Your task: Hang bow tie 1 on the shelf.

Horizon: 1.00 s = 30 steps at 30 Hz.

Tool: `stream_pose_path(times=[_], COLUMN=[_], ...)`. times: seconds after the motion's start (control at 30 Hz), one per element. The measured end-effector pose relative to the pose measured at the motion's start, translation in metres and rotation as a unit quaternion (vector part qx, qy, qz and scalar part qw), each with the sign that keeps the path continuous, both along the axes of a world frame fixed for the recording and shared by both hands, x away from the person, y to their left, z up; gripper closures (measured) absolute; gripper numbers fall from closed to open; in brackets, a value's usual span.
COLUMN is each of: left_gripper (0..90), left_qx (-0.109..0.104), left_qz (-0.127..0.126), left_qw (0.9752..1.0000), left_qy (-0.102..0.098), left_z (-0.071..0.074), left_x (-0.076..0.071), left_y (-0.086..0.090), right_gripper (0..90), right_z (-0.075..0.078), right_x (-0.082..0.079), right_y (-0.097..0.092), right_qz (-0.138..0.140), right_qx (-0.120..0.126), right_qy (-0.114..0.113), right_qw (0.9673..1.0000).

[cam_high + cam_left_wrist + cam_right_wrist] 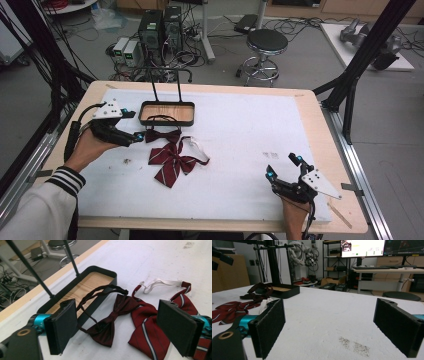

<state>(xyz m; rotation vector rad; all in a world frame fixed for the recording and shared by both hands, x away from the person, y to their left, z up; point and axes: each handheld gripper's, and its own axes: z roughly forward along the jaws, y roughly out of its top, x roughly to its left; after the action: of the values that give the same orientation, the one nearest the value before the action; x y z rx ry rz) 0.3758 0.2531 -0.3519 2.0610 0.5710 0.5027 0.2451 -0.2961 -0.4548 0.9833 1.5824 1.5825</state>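
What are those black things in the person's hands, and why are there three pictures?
They are tongs. A person holds the left tongs and the right tongs, both open and holding nothing. One picture looks down from above the table. The other two come from little cameras riding on each pair of tongs, so you see their black pads up close. On the white mat lie a dark bow tie and a striped red bow tie, beside a black tray. The dark tie's strap hangs over the tray's edge.

A robotics lab is surrounding me: computer towers (161, 27) are sitting amid tangled cables (190, 47) on the floor, monitors (362, 247) are glowing behind desks, a robot arm (302, 253) is hanging near shelving, black framing (367, 47) is standing around the tabletop (310, 107).
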Motion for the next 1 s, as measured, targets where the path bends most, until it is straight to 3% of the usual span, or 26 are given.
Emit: stream_pose_path(times=[0.13, 0.27, 0.4, 0.67, 0.87, 1.0], left_gripper=[17.9, 18.1, 18.2, 20.2, 21.0, 20.8], left_qx=[0.007, 0.027, 0.031, 0.062, 0.074, 0.074], left_qz=[-0.005, -0.017, -0.022, -0.04, -0.054, -0.056], left_qw=[0.9999, 0.9992, 0.9988, 0.9959, 0.9933, 0.993], left_qy=[0.009, 0.023, 0.03, 0.053, 0.071, 0.074], left_z=[0.001, 0.0, -0.003, -0.011, -0.019, -0.022], left_x=[0.008, 0.017, 0.022, 0.035, 0.045, 0.046], left_y=[-0.006, -0.016, -0.021, -0.031, -0.041, -0.047], right_gripper=[9.6, 9.6, 9.6, 9.7, 9.6, 9.7], right_z=[0.0, 0.0, 0.0, 0.0, 0.0, 0.0], right_x=[0.0, 0.0, 0.0, 0.0, 0.0, 0.0], right_y=[0.0, 0.0, 0.0, 0.0, 0.001, 0.001], right_qz=[0.0, 0.0, 0.0, -0.003, -0.005, -0.007], right_qx=[0.0, 0.0, -0.001, -0.002, -0.002, -0.002], right_qy=[0.0, 0.0, -0.001, 0.0, 0.001, 0.0], right_qw=[1.0, 1.0, 1.0, 1.0, 1.0, 1.0])
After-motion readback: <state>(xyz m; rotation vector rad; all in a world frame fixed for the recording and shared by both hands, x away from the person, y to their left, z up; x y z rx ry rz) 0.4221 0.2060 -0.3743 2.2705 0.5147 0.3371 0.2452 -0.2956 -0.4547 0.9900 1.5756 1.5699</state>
